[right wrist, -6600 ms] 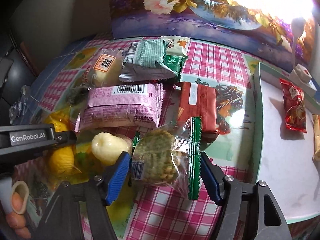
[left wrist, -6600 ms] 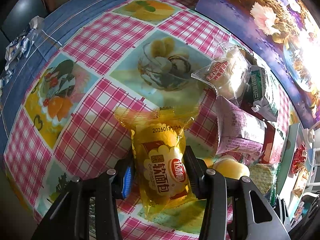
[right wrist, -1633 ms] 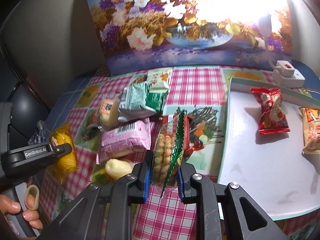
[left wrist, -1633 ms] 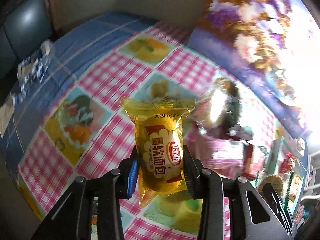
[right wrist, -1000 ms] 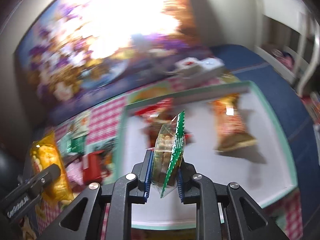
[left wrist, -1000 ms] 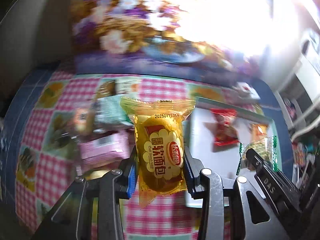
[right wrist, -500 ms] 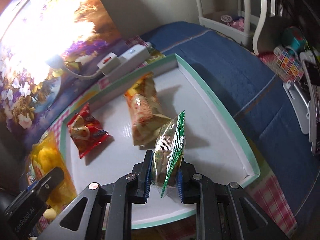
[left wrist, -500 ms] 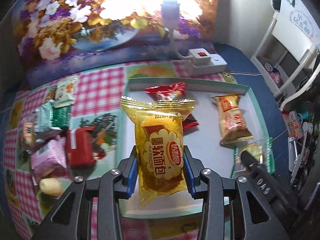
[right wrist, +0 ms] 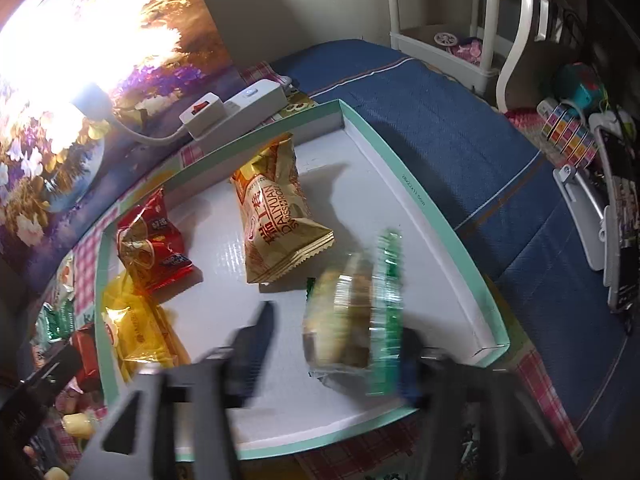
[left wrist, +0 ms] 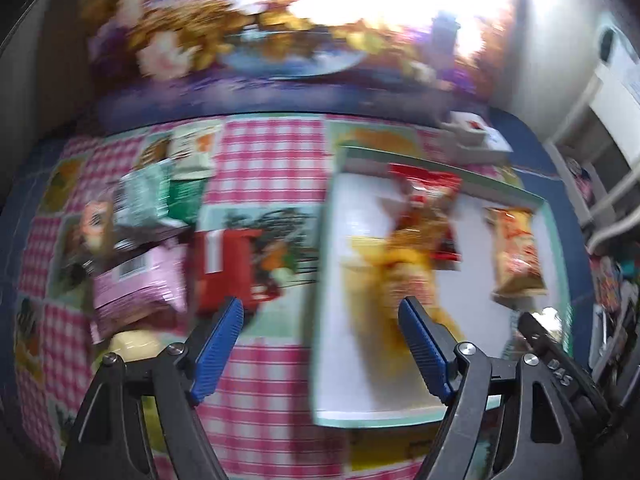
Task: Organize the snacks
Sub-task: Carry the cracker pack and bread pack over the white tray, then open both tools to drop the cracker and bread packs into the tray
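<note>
A white tray with a teal rim (left wrist: 360, 412) (right wrist: 436, 216) lies on the checked tablecloth. The yellow bread packet (left wrist: 396, 276) (right wrist: 136, 332) lies in the tray's near left part, blurred. My left gripper (left wrist: 320, 340) is open and empty in front of it. The clear cracker packet with green edge (right wrist: 356, 312) lies in the tray between the open fingers of my right gripper (right wrist: 336, 340), which is blurred. A red packet (right wrist: 148, 240) and a gold swiss-roll packet (right wrist: 276, 208) also lie in the tray.
Left of the tray lie a pink packet (left wrist: 136, 284), a red packet (left wrist: 228, 268), green packets (left wrist: 160, 196) and a pale yellow snack (left wrist: 132, 344). A white power strip (right wrist: 232, 108) sits behind the tray, before a flower picture. A white rack (right wrist: 480, 40) stands at right.
Both grippers have opened. The yellow bread packet has dropped from the left gripper into the tray, and the cracker packet has left the right gripper and lies in the tray.
</note>
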### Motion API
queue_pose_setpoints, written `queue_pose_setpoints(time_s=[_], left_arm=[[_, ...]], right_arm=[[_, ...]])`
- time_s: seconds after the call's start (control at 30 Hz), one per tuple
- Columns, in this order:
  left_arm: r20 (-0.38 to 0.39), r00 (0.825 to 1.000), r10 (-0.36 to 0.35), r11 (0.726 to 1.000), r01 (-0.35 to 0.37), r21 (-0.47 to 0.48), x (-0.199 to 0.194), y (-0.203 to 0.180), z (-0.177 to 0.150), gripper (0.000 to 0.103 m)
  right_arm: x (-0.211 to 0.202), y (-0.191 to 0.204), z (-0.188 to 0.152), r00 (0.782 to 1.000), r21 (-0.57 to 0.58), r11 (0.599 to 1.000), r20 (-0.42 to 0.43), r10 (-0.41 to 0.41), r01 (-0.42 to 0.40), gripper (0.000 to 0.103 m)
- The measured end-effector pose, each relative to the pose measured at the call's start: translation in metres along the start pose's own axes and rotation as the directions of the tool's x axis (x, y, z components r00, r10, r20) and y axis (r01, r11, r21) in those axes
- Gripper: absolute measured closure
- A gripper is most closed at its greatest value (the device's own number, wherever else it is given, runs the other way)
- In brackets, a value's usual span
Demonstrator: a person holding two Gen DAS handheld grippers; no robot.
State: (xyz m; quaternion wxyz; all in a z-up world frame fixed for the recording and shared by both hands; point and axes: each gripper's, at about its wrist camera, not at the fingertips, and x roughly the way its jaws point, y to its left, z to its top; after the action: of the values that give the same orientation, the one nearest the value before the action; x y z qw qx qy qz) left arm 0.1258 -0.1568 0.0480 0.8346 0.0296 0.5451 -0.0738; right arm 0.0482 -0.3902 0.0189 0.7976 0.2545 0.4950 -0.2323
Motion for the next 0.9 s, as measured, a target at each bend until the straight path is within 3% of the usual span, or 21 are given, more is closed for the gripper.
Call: queue_pose_setpoints(time_s=[0.07, 0.13, 0.37, 0.67, 0.9], left_arm=[[-0.004, 1.0, 0.029, 0.999, -0.029, -0.044, 0.0, 0.018, 0.001, 0.019], [-0.008, 0.998, 0.062, 0.994, -0.063, -0.084, 0.0, 0.034, 0.001, 0.009], [-0.025, 0.983, 0.181, 0.96, -0.182, -0.214, -0.003, 0.09, -0.001, 0.008], [-0.027, 0.964, 0.263, 0.884, -0.252, -0.394, -0.015, 0.162, -0.01, 0.006], [-0.013, 0.947, 0.32, 0.844, -0.291, -0.449, -0.025, 0.196, -0.017, 0.006]], right_arm=[[0.0, 0.001, -0.001, 1.0, -0.011, 1.0, 0.0, 0.003, -0.003, 0.031], [0.0, 0.003, -0.002, 1.0, -0.023, 1.0, 0.002, 0.006, -0.006, 0.024], [-0.005, 0.016, -0.003, 0.999, -0.067, 0.998, 0.035, 0.01, -0.007, 0.0], [-0.017, 0.039, -0.007, 0.996, -0.139, 0.99, 0.079, 0.044, -0.032, 0.0], [-0.036, 0.076, -0.018, 0.973, -0.248, 0.957, 0.133, 0.189, -0.152, 0.0]])
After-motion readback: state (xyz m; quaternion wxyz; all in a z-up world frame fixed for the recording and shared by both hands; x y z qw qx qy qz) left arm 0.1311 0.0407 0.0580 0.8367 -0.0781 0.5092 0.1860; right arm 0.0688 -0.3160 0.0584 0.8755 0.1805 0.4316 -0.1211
